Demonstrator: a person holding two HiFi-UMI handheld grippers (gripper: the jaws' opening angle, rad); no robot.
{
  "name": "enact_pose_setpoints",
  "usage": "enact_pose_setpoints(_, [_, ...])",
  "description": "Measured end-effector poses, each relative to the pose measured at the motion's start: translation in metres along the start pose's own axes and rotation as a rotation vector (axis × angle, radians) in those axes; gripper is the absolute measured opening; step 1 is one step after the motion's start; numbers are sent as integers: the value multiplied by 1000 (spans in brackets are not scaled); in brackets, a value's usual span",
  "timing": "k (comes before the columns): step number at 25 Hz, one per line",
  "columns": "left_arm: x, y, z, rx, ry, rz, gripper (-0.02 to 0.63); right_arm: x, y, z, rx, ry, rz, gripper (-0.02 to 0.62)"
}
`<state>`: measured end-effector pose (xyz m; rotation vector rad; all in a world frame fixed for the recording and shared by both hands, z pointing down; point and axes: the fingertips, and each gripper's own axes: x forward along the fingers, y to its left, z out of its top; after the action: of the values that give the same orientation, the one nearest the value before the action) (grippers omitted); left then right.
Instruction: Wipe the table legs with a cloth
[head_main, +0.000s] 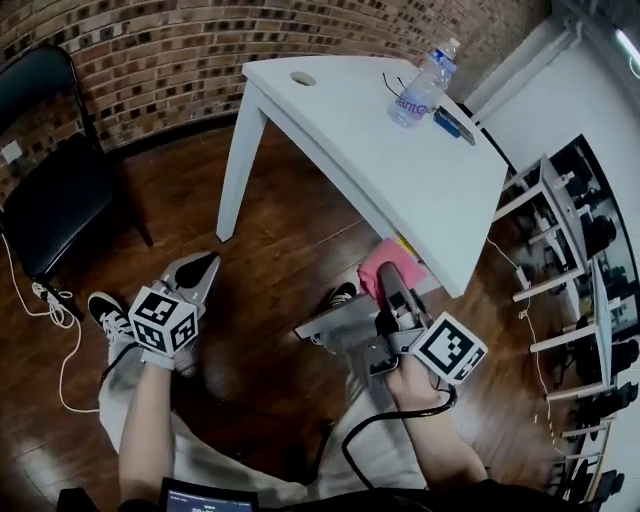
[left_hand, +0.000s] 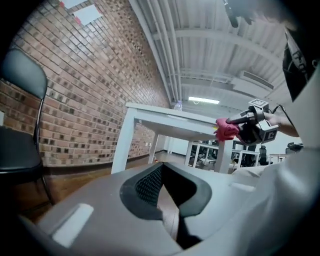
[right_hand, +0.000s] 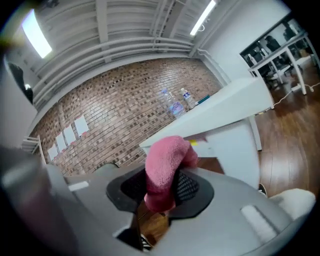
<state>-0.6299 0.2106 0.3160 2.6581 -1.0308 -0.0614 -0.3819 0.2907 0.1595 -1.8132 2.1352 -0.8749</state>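
A white table (head_main: 400, 150) stands on a dark wood floor, its far left leg (head_main: 238, 170) in plain sight. My right gripper (head_main: 392, 280) is shut on a pink cloth (head_main: 378, 262) just under the table's near edge. In the right gripper view the pink cloth (right_hand: 165, 165) bulges out of the jaws, close beside the white near leg (right_hand: 235, 145). My left gripper (head_main: 198, 270) hovers low over the floor to the left, shut with nothing in it. In the left gripper view I see the far leg (left_hand: 122, 145) and the pink cloth (left_hand: 226, 130) against the near leg (left_hand: 223, 156).
A water bottle (head_main: 420, 85) and a small dark object stand on the tabletop. A black chair (head_main: 50, 190) sits at the left by the brick wall, with a white cable (head_main: 62, 320) on the floor. White desks (head_main: 560, 230) line the right side. My shoe (head_main: 108, 312) is near the left gripper.
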Motion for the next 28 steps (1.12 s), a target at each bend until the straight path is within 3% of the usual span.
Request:
enact_pose_setpoints(5, [3, 6, 53, 32, -88, -60, 0, 67, 44, -32, -11, 46, 31, 101])
enact_pose_setpoints(7, [-6, 17, 62, 28, -104, -56, 0, 90, 64, -39, -32, 45, 59, 101])
enact_pose_setpoints(9, [-11, 32, 69, 33, -111, -43, 0, 105, 72, -36, -66, 10, 32, 101])
enact_pose_setpoints(13, [-16, 54, 77, 36, -102, -42, 0, 102, 45, -25, -38, -70, -130, 101])
enact_pose_setpoints(17, [-7, 72, 82, 75, -73, -63, 0, 58, -2, -16, -21, -119, -297, 101])
enact_pose_setpoints(21, [17, 78, 80, 151, -31, -98, 0, -15, -48, -2, -122, -168, -492, 101])
enact_pose_setpoints(24, [37, 83, 72, 191, 8, -136, 0, -47, -56, 7, -171, -228, -607, 104])
enact_pose_setpoints(28, [59, 93, 62, 244, 55, -185, 0, -40, -46, 12, -225, -283, -669, 102])
